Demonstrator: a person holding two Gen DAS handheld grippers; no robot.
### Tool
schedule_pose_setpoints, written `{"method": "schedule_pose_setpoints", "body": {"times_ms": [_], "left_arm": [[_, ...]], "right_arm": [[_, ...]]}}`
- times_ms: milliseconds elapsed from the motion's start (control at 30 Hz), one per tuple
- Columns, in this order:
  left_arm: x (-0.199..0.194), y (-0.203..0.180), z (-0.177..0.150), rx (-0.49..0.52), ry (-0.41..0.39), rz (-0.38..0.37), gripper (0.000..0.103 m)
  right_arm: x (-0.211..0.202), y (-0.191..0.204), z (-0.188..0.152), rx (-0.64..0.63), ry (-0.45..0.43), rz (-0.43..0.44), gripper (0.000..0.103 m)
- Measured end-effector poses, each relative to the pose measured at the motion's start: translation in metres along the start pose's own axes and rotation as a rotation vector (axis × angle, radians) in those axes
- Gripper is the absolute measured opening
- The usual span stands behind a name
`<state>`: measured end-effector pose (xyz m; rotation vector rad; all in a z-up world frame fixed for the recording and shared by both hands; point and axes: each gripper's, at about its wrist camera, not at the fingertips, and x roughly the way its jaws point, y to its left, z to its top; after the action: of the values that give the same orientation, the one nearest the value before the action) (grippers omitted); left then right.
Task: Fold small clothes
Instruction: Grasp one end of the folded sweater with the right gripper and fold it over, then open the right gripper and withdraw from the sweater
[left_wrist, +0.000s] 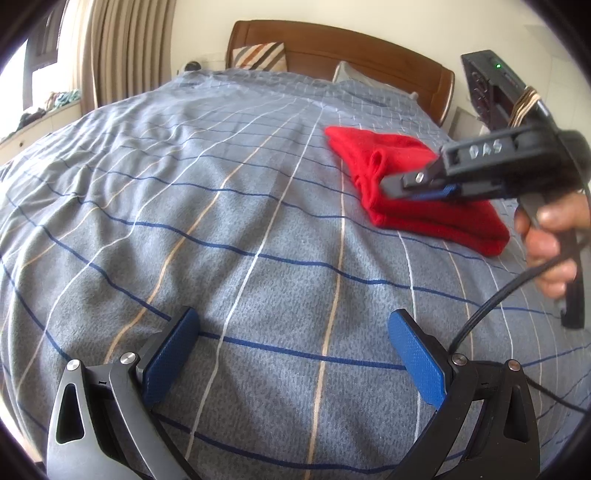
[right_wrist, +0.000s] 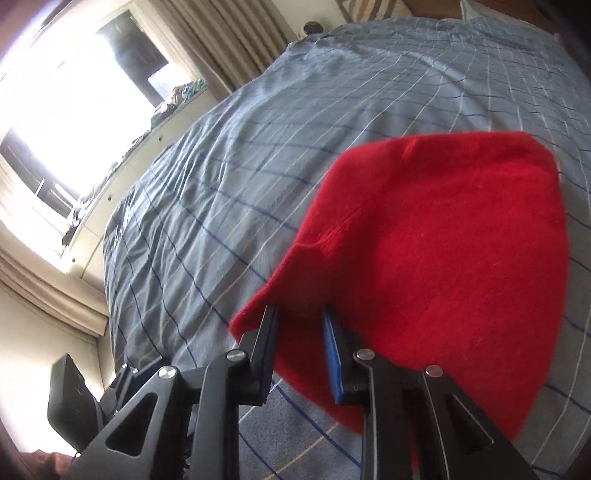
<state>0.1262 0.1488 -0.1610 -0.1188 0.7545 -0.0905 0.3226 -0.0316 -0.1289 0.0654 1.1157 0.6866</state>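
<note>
Checked blue bedspread (left_wrist: 221, 221), wooden headboard (left_wrist: 332, 48), beige curtains (left_wrist: 125, 48), bright window (right_wrist: 74, 110).

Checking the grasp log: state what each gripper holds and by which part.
The left gripper is open over the bedspread, holding nothing. The right gripper brackets the red garment at its near edge; actual pinch cannot be told.

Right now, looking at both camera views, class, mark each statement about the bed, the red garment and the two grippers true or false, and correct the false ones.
1. The red garment lies on a checked grey bedspread. True.
2. The left gripper is shut on the garment. False: it is open above bare bedspread, holding nothing.
3. The right gripper is at the garment's edge. True.
4. The garment is spread out in a single flat layer. False: it is folded, with layers showing along its edge.
5. A wooden headboard stands at the far end. True.
</note>
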Motion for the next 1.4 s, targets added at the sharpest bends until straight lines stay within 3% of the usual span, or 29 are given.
{"method": "schedule_pose_setpoints", "body": {"times_ms": [100, 233, 333, 433, 500, 767, 900, 1133, 1300, 1367, 1400], "left_arm": [[-0.001, -0.001, -0.002, 0.008, 0.002, 0.008, 0.102], [0.000, 0.000, -0.001, 0.000, 0.005, 0.005, 0.102], [0.000, 0.001, -0.001, -0.007, 0.008, 0.005, 0.102], [-0.001, 0.001, -0.001, -0.004, 0.009, 0.005, 0.102], [-0.001, 0.001, -0.001, -0.003, 0.010, 0.001, 0.102], [-0.001, -0.001, -0.003, 0.017, 0.017, 0.017, 0.102], [0.000, -0.002, -0.002, 0.025, 0.021, 0.021, 0.102], [0.002, -0.004, -0.003, 0.041, 0.025, 0.032, 0.102], [0.001, -0.004, -0.001, 0.044, 0.035, 0.036, 0.102], [-0.003, 0.000, 0.011, 0.008, 0.055, 0.002, 0.102], [-0.006, 0.006, 0.021, -0.037, 0.048, -0.050, 0.102]], "right_arm": [[0.006, 0.017, -0.015, -0.074, -0.004, -0.045, 0.024], [-0.056, 0.009, -0.021, -0.041, -0.113, -0.041, 0.024], [-0.093, -0.011, -0.029, -0.028, -0.161, -0.132, 0.024], [-0.086, -0.045, -0.041, 0.059, -0.116, -0.174, 0.024], [-0.063, -0.065, -0.055, 0.096, -0.050, -0.192, 0.019], [-0.081, -0.051, -0.086, 0.090, -0.125, -0.250, 0.023], [-0.093, -0.050, -0.106, 0.102, -0.129, -0.257, 0.046], [-0.099, -0.042, -0.139, 0.092, -0.169, -0.276, 0.051], [-0.105, -0.032, -0.154, 0.014, -0.188, -0.318, 0.056], [-0.110, -0.032, -0.154, -0.023, -0.190, -0.345, 0.061], [-0.113, -0.034, -0.153, -0.032, -0.194, -0.350, 0.066]]}}
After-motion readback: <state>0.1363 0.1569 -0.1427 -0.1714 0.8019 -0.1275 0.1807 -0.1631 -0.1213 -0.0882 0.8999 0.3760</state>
